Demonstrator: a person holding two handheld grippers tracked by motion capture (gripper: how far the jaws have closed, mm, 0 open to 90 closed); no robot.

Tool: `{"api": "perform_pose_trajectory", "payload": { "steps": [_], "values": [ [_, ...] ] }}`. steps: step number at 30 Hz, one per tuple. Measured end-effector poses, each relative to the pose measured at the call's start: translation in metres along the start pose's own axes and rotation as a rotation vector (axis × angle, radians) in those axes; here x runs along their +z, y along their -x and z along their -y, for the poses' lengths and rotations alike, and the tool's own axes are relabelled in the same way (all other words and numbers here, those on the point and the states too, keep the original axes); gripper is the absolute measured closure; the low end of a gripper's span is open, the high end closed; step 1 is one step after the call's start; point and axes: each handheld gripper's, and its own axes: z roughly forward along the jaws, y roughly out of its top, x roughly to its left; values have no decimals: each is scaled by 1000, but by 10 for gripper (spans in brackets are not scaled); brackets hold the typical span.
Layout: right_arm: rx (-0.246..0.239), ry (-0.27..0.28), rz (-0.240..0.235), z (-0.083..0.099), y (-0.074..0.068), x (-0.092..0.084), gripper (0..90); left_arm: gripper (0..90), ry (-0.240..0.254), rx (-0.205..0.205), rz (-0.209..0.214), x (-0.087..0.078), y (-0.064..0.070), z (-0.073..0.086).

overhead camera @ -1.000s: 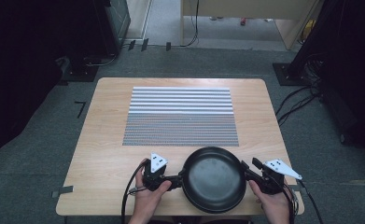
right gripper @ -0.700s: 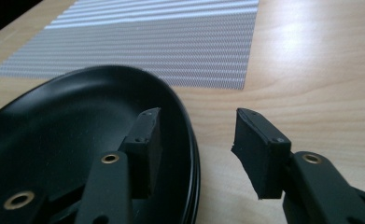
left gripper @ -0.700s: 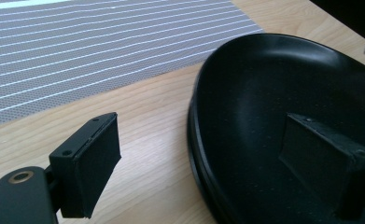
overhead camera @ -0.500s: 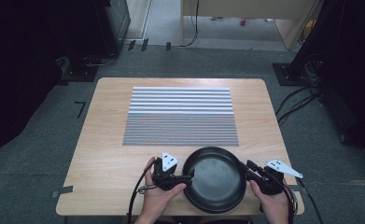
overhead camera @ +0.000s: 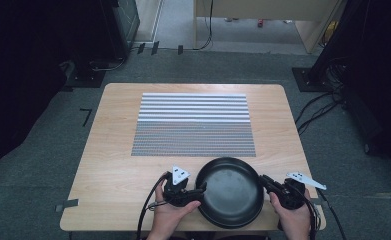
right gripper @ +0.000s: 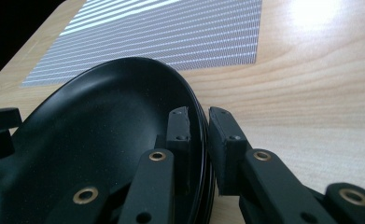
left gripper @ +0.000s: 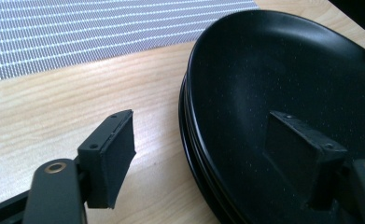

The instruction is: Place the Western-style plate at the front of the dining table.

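The right gripper [right gripper: 198, 140] is clamping the black pan's [overhead camera: 230, 191] rim, while the left gripper [left gripper: 208, 154] is straddling the opposite rim, jaws wide apart (clearest close up). The pan is sitting near the table's [overhead camera: 108, 165] front edge, the striped mat [overhead camera: 193, 125] lying beyond.

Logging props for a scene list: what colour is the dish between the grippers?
Black, faintly speckled; the dish shows best in the left gripper view.

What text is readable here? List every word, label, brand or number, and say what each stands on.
None: no readable text in any view.
The black plates are plain, no brand or mark.
The mat carries only grey and white stripes, no lettering.
The table is bare wood grain.
The grippers, left and right, show screws only, no labels.
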Motion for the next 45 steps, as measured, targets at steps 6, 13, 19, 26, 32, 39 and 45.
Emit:
{"api": "perform_pose_trajectory", "payload": {
  "steps": [6,13,19,26,32,39,45],
  "values": [
    [-22,-19,22,3,-2,3,826,359,-20,6,10,1,-1,6],
    [34,-27,15,4,0,1,848,444,-57,-15,82,2,3,11],
    [51,-24,18,6,-3,2,851,490,-58,-30,83,2,4,12],
    [70,-19,14,6,-3,3,854,525,-52,-32,77,1,3,11],
    [99,-12,-12,8,-3,8,854,540,-43,-33,77,-1,4,10],
    [97,-1,2,10,-7,10,850,541,-47,-43,86,-2,2,10],
    [92,8,9,10,-9,10,850,597,-55,-70,105,-4,-3,9]
  ]
}}
